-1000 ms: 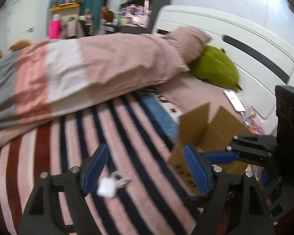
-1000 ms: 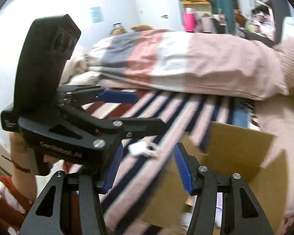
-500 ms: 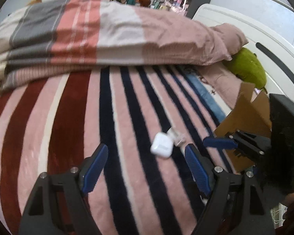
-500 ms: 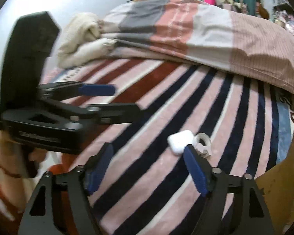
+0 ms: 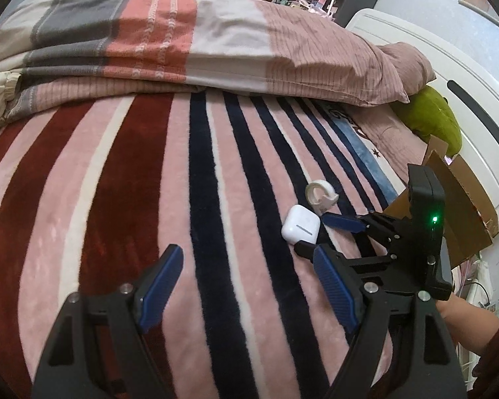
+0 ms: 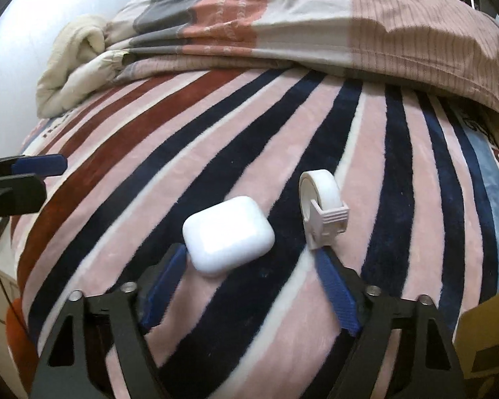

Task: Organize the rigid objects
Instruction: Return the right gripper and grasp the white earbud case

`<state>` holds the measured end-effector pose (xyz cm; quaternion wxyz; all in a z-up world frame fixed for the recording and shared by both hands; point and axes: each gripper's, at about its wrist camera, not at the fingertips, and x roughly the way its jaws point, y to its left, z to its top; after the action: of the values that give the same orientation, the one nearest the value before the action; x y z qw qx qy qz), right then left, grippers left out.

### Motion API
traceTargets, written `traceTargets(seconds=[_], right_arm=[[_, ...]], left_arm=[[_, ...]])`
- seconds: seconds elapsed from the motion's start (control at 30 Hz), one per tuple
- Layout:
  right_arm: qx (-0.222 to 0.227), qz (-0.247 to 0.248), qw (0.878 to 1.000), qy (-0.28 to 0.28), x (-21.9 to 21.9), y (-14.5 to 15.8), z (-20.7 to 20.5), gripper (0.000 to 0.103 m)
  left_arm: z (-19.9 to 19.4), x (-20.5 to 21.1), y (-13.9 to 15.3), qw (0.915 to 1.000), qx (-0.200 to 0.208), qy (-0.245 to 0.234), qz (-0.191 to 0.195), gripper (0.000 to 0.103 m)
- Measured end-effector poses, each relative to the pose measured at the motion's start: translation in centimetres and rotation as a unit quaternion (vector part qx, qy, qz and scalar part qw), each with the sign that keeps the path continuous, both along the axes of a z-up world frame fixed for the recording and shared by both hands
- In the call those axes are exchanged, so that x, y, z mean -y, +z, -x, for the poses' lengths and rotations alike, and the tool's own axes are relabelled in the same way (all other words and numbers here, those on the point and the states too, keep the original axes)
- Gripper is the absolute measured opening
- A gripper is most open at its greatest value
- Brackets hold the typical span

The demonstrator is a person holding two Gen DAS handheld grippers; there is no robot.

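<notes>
Right claw [image 6: 249,276]: closing, not yet clenched, white earbud case [image 6: 229,234] between pads; tape dispenser [image 6: 322,211] at 1 o'clock. Left claw [image 5: 246,286]: released over striped blanket [image 5: 116,199].

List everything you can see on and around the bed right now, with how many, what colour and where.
earbud case: one, white, on the striped blanket, between the right hand-held gripper's fingers
tape dispenser: one, white, beside the case
striped blanket: one, pink, red and navy, covering the bed
folded quilt: one, grey, pink and white, behind the blanket
cardboard box: one, brown, open, at the bed's edge
green cushion: one, by the headboard
left hand-held gripper: one, black with blue pads, open, empty
right hand-held gripper: one, same colours, jaws closing around the case
</notes>
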<state>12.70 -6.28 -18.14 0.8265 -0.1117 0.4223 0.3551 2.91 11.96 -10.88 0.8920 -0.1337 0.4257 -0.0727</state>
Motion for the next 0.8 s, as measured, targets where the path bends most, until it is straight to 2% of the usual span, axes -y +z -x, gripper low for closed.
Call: traceTargets(seconds=[0.1,0.2,0.37,0.47,0.5,0.53,0.6,0.67,0.73,0.8], right_arm=[[0.005,-0.002,1.0,0.024,-0.6,0.2,0.4,0.049],[0.01,-0.001,0.999,0.038,-0.7,0.2,0.8,0.049],[-0.018,-0.019,0.997,0.068,-0.4,0.5,1.9,0.049],[-0.014,-0.006,0.996,0.085,-0.8,0.4,2.6,0.05],[-0.009,-0.005,0.996,0.087,-1.1,0.3,2.5,0.052],[-0.005,-0.004,0.996,0.085,-1.3,0.3,2.3,0.059],[-0.005,-0.011,0.996,0.09,-1.9,0.1,1.8,0.063],[-0.009,0.001,0.995,0.099,-2.6,-0.2,1.7,0.053],[0.012,0.019,0.995,0.1,-2.9,0.2,2.6,0.052],[0.024,0.01,0.994,0.104,-2.6,1.3,3.4,0.052]], left_arm=[[0.3,-0.1,0.2,1.0,0.002,0.001,-0.003,0.078],[0.5,-0.5,0.4,1.0,0.004,0.003,-0.001,0.078],[0.7,-0.6,0.5,1.0,0.004,0.004,-0.002,0.078],[0.8,-0.6,0.5,1.0,0.003,0.006,-0.002,0.078],[0.8,-0.6,0.5,1.0,0.002,0.006,-0.002,0.078],[0.9,-0.5,0.5,1.0,0.001,0.005,-0.003,0.078],[1.0,-0.4,0.5,1.0,-0.003,0.004,-0.006,0.078],[0.9,-0.3,0.5,1.0,-0.007,0.001,-0.006,0.078],[0.9,0.1,0.6,0.9999,-0.008,-0.006,0.0,0.078],[0.7,0.6,1.0,0.9997,-0.005,-0.019,0.011,0.078]])
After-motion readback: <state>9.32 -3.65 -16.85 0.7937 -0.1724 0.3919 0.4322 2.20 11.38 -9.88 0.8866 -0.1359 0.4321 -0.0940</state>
